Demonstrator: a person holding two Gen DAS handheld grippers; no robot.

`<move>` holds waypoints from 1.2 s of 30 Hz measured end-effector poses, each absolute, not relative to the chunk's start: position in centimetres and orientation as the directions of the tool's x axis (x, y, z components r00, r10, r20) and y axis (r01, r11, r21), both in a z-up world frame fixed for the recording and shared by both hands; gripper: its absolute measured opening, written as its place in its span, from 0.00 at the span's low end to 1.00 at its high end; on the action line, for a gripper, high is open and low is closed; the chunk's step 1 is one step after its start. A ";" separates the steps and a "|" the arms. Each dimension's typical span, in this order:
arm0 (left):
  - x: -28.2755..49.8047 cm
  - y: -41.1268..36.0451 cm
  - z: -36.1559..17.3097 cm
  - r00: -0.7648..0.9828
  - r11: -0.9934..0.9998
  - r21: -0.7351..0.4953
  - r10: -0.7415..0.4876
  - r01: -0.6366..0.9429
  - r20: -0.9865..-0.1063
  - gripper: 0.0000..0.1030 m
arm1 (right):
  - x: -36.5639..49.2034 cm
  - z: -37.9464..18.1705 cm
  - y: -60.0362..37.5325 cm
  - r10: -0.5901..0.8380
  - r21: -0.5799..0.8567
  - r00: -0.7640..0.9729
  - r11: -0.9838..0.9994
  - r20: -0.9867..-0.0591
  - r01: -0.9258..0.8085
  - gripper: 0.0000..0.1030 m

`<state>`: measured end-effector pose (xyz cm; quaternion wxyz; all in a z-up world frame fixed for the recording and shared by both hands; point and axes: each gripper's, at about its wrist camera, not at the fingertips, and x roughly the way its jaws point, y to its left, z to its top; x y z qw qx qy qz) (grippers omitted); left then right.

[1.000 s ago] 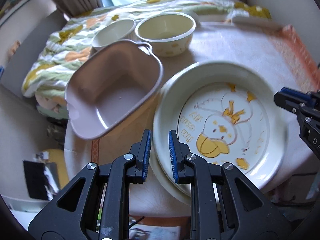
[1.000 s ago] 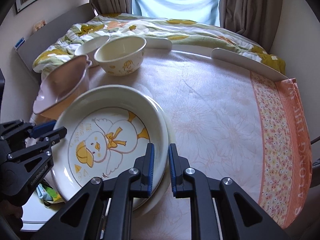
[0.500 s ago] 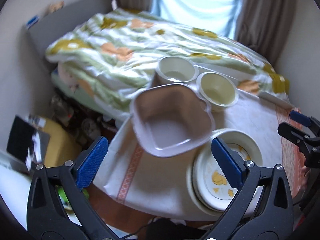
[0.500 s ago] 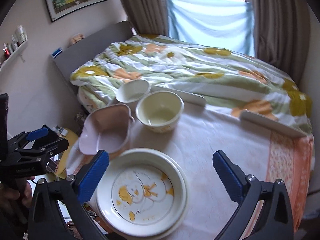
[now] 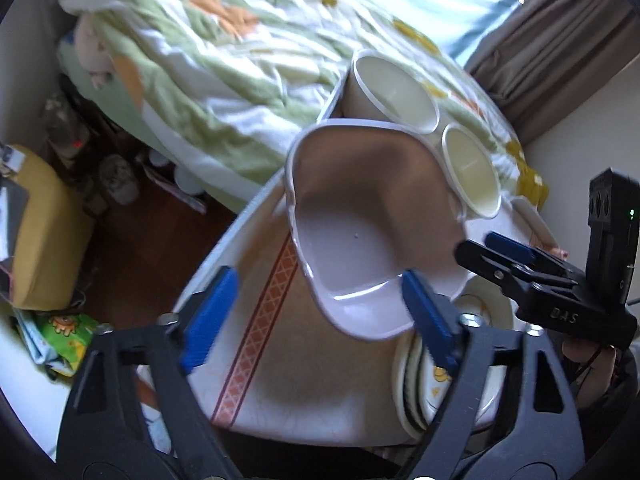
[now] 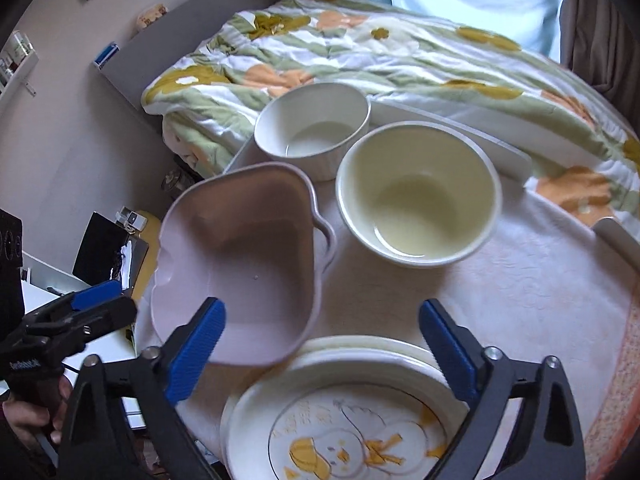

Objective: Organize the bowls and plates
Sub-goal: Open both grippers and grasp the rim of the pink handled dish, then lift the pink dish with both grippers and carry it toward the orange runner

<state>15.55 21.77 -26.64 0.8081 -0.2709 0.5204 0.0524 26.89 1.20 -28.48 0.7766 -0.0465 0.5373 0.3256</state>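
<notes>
The pink dish [image 6: 240,264], a squarish one with a small handle lug, sits tilted, its near edge propped on the rim of the stack of plates [image 6: 352,412] and the rest of it leaning away toward the far left of the worktop [image 6: 540,300]. That tilt is what the next move seems to hinge on: the low, near lip of the dish points straight at the two tools. The left tool [image 5: 320,320] has its blue pads spread wide, having just eased in a little from full spread, and the dish's near corner lies just ahead of it, up against its right-hand pad, though nothing is pinched. The right tool [image 6: 320,344] is likewise spread and closing slightly, with nothing between its pads; the dish lies ahead and to its left, the left pad overlapping the dish's near rim in view, while the duck-printed top plate sits directly below and ahead of it. I judge both tools about equally near the dish, the left one better lined up with its raised lip. Farther ahead of both tools, beyond the dish, stand the cream bowl [image 6: 420,196] and the ribbed white bowl [image 6: 312,128], close together, nearly touching, near the worktop's far edge by the bed [image 6: 380,48].
</notes>
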 end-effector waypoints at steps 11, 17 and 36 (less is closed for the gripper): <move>19.9 22.0 -30.9 0.359 0.890 -0.355 -0.244 -0.286 -0.901 0.27 | 28.5 -32.1 3.4 0.436 0.315 0.120 0.790 -0.892 -0.527 0.33; 20.1 22.3 -31.5 0.337 0.895 -0.345 -0.244 -0.282 -0.909 0.15 | 28.0 -32.2 3.9 0.435 0.314 0.112 0.783 -0.894 -0.537 0.17; 18.8 20.5 -23.8 0.447 0.944 -0.260 -0.147 -0.203 -0.883 0.15 | 24.3 -27.0 1.4 0.497 0.306 0.266 0.791 -0.826 -0.530 0.13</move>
